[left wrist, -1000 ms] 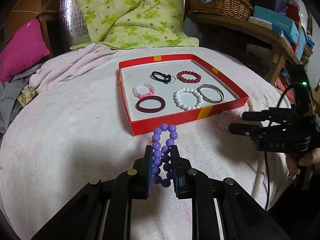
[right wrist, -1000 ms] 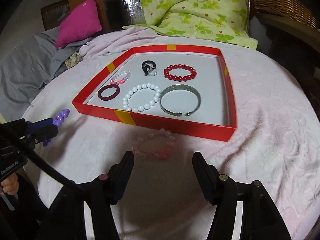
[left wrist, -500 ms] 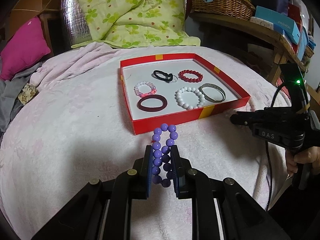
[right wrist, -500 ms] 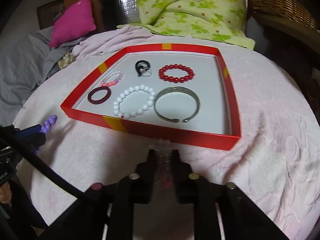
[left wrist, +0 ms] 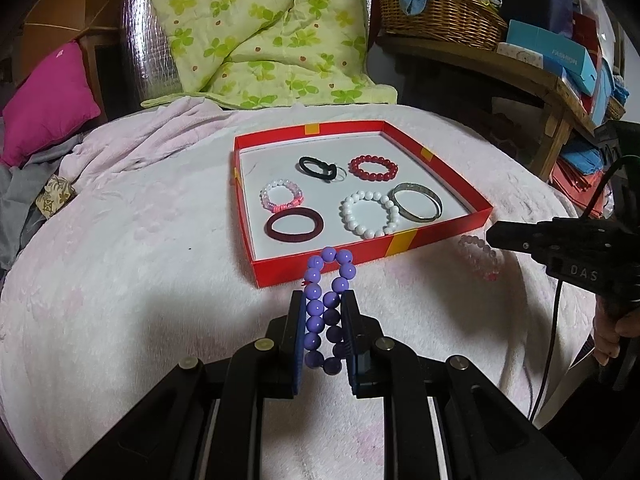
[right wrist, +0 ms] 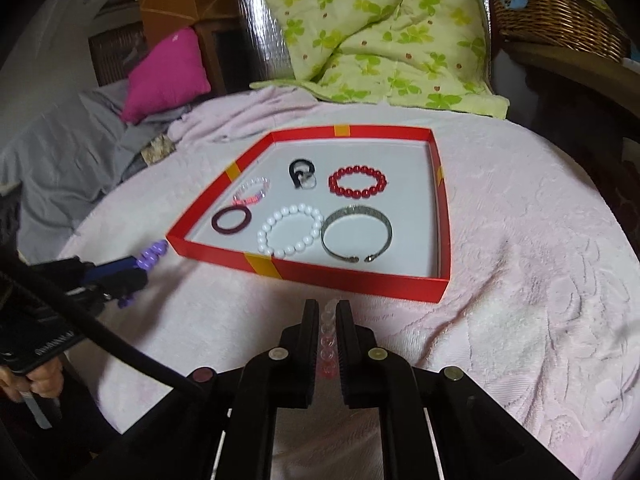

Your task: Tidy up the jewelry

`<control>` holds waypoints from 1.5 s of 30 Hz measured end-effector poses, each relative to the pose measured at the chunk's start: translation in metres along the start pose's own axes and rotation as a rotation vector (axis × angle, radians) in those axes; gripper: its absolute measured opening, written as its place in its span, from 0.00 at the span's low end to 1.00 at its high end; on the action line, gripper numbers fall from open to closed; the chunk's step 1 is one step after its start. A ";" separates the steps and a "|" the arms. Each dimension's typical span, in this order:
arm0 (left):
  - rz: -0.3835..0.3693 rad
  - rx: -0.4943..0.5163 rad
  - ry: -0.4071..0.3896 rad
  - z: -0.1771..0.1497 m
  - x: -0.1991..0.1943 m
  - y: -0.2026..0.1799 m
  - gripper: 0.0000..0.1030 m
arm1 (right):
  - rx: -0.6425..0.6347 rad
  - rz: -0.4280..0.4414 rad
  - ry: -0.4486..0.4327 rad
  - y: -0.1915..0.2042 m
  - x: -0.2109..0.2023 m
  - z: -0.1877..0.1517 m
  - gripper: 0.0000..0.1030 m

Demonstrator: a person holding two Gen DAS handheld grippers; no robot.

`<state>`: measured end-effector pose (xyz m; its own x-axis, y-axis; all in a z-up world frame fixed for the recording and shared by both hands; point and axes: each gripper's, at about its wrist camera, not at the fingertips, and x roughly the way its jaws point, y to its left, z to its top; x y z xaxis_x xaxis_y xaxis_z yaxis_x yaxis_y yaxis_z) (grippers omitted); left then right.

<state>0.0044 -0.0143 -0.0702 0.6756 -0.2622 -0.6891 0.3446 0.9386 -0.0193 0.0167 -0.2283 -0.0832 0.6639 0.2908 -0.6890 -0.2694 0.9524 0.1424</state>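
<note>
pinching a purple bead bracelet (left wrist: 326,312) between its pads, the left gripper (left wrist: 323,340) hangs just short of the red tray (left wrist: 376,250) on the pink blanket (left wrist: 120,280), the loop standing upright. the right gripper (right wrist: 325,336) is clamped on a pale pink bead bracelet (right wrist: 327,340), close to the tray's near wall, the beads dangling clear of the cloth. inside the tray lie a white bead bracelet (right wrist: 290,231), a red bead bracelet (right wrist: 357,181), a silver bangle (right wrist: 356,234) and a dark red ring (right wrist: 232,221).
</note>
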 end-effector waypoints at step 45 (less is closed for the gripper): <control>0.023 -0.030 -0.009 0.004 0.000 0.005 0.18 | 0.012 0.004 -0.029 -0.004 -0.010 0.000 0.08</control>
<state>0.0089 -0.0110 -0.0674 0.6887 -0.2426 -0.6833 0.3094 0.9506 -0.0257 0.0106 -0.2347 -0.0771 0.6829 0.2973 -0.6673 -0.2639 0.9521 0.1542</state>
